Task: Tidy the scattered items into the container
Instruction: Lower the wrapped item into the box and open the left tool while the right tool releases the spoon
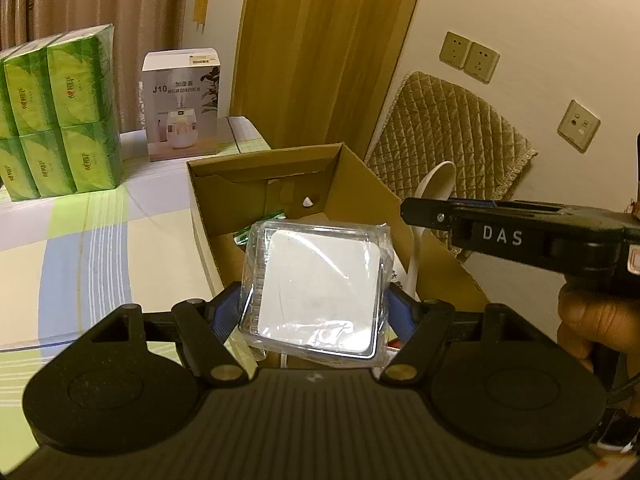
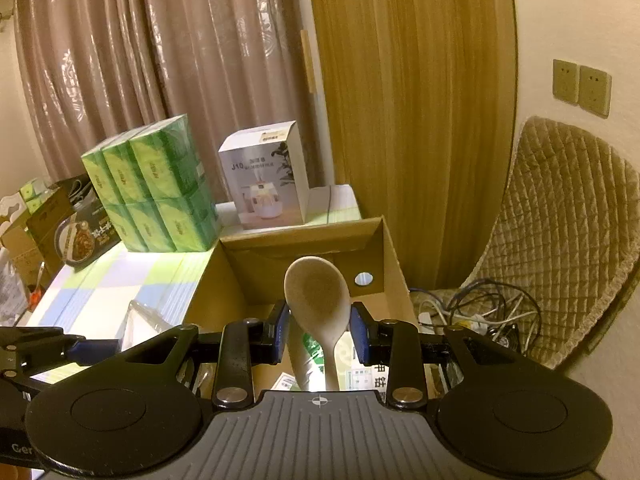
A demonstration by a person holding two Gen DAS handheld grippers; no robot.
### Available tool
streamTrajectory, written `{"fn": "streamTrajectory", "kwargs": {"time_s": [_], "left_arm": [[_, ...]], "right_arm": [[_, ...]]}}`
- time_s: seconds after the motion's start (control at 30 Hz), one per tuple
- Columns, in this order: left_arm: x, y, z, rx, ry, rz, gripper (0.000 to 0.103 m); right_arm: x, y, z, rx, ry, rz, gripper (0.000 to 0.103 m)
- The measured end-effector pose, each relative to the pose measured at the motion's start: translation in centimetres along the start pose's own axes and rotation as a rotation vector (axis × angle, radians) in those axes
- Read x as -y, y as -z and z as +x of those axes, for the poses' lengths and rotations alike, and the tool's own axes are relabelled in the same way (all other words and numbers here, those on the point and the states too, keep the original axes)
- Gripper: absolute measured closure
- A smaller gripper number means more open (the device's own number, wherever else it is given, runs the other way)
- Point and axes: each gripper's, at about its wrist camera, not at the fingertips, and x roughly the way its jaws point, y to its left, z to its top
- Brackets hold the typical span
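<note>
An open cardboard box [image 1: 264,160] [image 2: 300,228] stands on the striped tablecloth [image 1: 80,240]. My left gripper [image 1: 314,300] is shut on a clear square plastic case with a white insert [image 1: 316,284], held tilted over the box's near end. In the right wrist view the case [image 2: 140,320] and a left finger [image 2: 92,346] show at the left. My right gripper [image 2: 319,320] [image 1: 424,212] is shut on a pale wooden spoon [image 2: 318,300] [image 1: 434,184], bowl up, above the box. A green packet [image 2: 316,352] and printed paper [image 2: 360,376] lie inside the box.
Stacked green tissue packs [image 1: 60,120] [image 2: 160,196] and a white humidifier carton [image 1: 182,108] [image 2: 268,176] stand behind the box. A quilted cushion [image 1: 448,136] leans on the wall at the right, above tangled cables [image 2: 480,312]. More boxes [image 2: 76,232] crowd the table's left.
</note>
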Motion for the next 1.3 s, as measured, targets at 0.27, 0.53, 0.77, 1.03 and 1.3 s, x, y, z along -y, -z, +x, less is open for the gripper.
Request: {"fn": "streamTrajectory", "kwargs": {"time_s": [0.27,0.53,0.77,1.03,1.3], "left_arm": [[-0.5,-0.1,0.7,-0.006,0.003,-0.013,0.033],[-0.7,-0.3,1.1,-0.009,0.008,-0.023,0.033],[-0.8,-0.5,1.3,-0.007,0.013,-0.036,0.033],[-1.0,-0.9,1.7,-0.006,0.014,-0.039,0.033],[-1.1,-1.2,1.9,-0.005,0.013,-0.044,0.033]], "right_arm": [[-0.1,-0.2,0.9,-0.014,-0.007,-0.002,0.073],[-0.4,-0.4,1.9,-0.028,-0.014,-0.002,0.073],[-0.6,-0.6,2.2,-0.03,-0.015,-0.004,0.073],[-0.6,-0.7,2.4,-0.03,-0.016,-0.004,0.073],[-0.8,-1.4,2.9,-0.028,-0.018,-0.007,0.073]]}}
